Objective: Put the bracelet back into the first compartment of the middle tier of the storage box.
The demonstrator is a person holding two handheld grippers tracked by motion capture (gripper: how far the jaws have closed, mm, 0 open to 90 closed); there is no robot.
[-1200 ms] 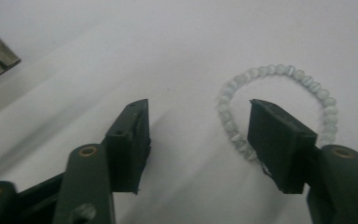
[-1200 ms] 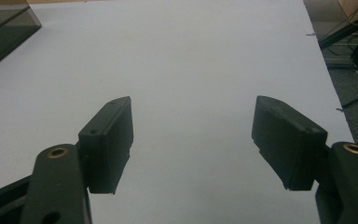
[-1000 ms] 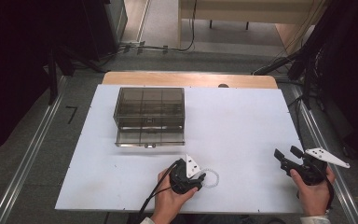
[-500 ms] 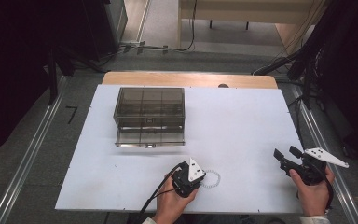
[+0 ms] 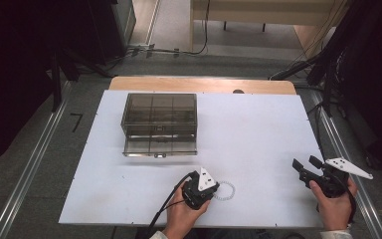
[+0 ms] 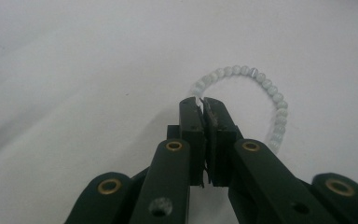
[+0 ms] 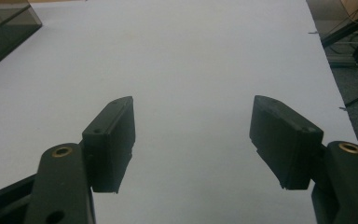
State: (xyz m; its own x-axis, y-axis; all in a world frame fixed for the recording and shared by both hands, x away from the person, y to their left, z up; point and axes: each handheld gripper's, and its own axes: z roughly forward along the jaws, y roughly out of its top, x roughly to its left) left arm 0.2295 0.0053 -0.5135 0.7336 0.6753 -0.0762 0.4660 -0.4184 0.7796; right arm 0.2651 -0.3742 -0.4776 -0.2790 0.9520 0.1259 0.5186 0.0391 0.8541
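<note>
While I watch from the left gripper view, these are my readings.

Left claw [image 6: 202, 101]: I see its jaws pressed together, tips pinching the near-left arc of the bead bracelet [image 6: 265, 86].
Bracelet: a ring of pale, translucent beads lying flat on the white surface [image 5: 258, 129]; the rest of the loop curves ahead and to the right of my left claw's tips. In the high view it sits just beside that claw [image 5: 214, 185] on its right [image 5: 226, 191].
Right claw [image 7: 193, 140]: I read it as wide open, holding nothing, its jaws apart over bare surface.
Drawer box [image 5: 159, 124]: smoky, see-through, well ahead of my left claw; far ahead-left of my right claw [image 5: 306, 164].
</note>
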